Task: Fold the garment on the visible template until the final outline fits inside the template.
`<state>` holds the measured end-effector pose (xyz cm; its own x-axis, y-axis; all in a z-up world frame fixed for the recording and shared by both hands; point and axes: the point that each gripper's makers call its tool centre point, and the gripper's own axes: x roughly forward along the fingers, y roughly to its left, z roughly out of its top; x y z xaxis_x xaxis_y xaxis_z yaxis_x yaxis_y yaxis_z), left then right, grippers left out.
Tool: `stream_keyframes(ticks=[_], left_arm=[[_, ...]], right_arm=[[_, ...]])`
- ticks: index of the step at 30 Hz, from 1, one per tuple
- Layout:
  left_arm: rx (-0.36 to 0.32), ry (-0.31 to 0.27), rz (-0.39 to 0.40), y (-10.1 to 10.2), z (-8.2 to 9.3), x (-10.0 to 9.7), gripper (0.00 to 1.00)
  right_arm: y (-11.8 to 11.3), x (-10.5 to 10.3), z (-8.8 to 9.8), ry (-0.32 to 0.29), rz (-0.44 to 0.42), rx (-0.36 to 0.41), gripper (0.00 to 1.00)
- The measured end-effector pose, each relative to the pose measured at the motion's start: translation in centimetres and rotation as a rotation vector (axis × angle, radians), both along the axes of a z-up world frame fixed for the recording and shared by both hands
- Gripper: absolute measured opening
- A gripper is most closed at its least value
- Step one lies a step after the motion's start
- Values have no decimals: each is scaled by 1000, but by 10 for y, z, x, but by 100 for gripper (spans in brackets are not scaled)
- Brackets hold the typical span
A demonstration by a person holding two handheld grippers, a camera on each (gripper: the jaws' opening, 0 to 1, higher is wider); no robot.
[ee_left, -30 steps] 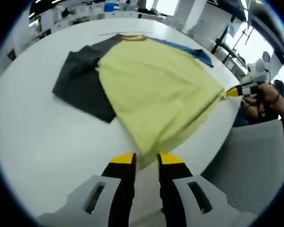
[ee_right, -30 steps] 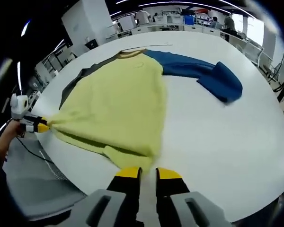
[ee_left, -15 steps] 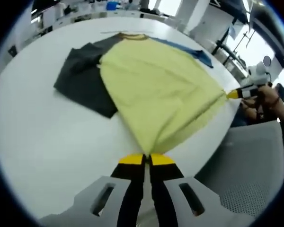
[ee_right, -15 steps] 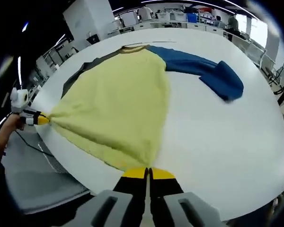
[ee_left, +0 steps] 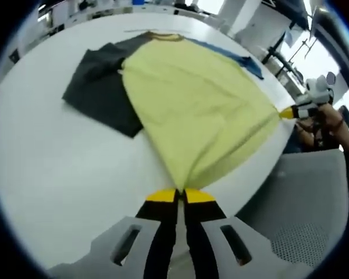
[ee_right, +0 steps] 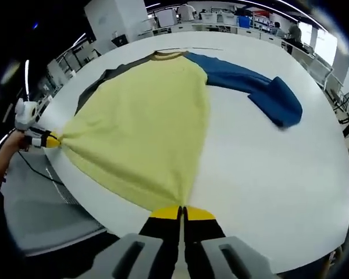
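White tabletop (ee_right: 267,157) carries the yellow-bodied, blue- and grey-sleeved shirt (ee_right: 145,125), whose near hem corners are pinched in the closed left hand-held gripper (ee_left: 180,195) and closed right hand-held gripper (ee_right: 181,212), its long axis running away toward the far collar.

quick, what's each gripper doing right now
left gripper: shut on the yellow garment hem.
right gripper: shut on the yellow garment hem.
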<state>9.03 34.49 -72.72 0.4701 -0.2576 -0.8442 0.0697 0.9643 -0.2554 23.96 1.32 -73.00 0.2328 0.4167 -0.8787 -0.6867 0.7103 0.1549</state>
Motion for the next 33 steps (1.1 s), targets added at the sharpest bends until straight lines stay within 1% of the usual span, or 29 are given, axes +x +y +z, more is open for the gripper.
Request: stream_keyframes(ticks=[1, 4, 8, 10, 13, 15, 16, 17, 20, 22, 24, 27, 29, 31, 33], left_arm=[[5, -6, -3, 0, 0, 0, 1], [-17, -9, 13, -1, -2, -1, 3], [-8, -11, 14, 2, -3, -3, 6], [-11, -19, 31, 3, -1, -3, 9], [-2, -48, 51, 5, 3, -3, 22], [2, -101, 63, 5, 8, 2, 33], [1, -103, 69, 5, 9, 1, 37], [5, -120, 72, 5, 11, 2, 41], [25, -173, 81, 8, 15, 5, 49], [17, -189, 93, 8, 18, 5, 51], [16, -210, 96, 8, 23, 6, 55], [35, -242, 87, 8, 30, 9, 64], [41, -267, 83, 6, 37, 11, 68], [42, -297, 81, 4, 46, 15, 73], [52, -307, 78, 3, 52, 18, 77]], right_arm=[[0, 0, 0, -1, 1, 1, 0], [0, 1, 0, -3, -6, 6, 0], [-1, 1, 0, -1, -11, 16, 0], [-2, 2, 0, -4, -18, 18, 1], [-4, 3, 5, -11, -27, 21, 9], [-5, 6, 10, -39, -15, 24, 14], [-4, 8, 13, -49, -20, 30, 16], [-3, 11, 18, -61, -22, 48, 20], [-1, 20, 29, -91, -44, 83, 31], [-1, 27, 38, -123, -55, 91, 35], [0, 34, 47, -161, -44, 92, 39], [1, 43, 55, -191, -39, 104, 43], [3, 46, 59, -198, -37, 111, 43], [4, 53, 64, -222, -34, 115, 44], [2, 59, 67, -230, -44, 114, 47]])
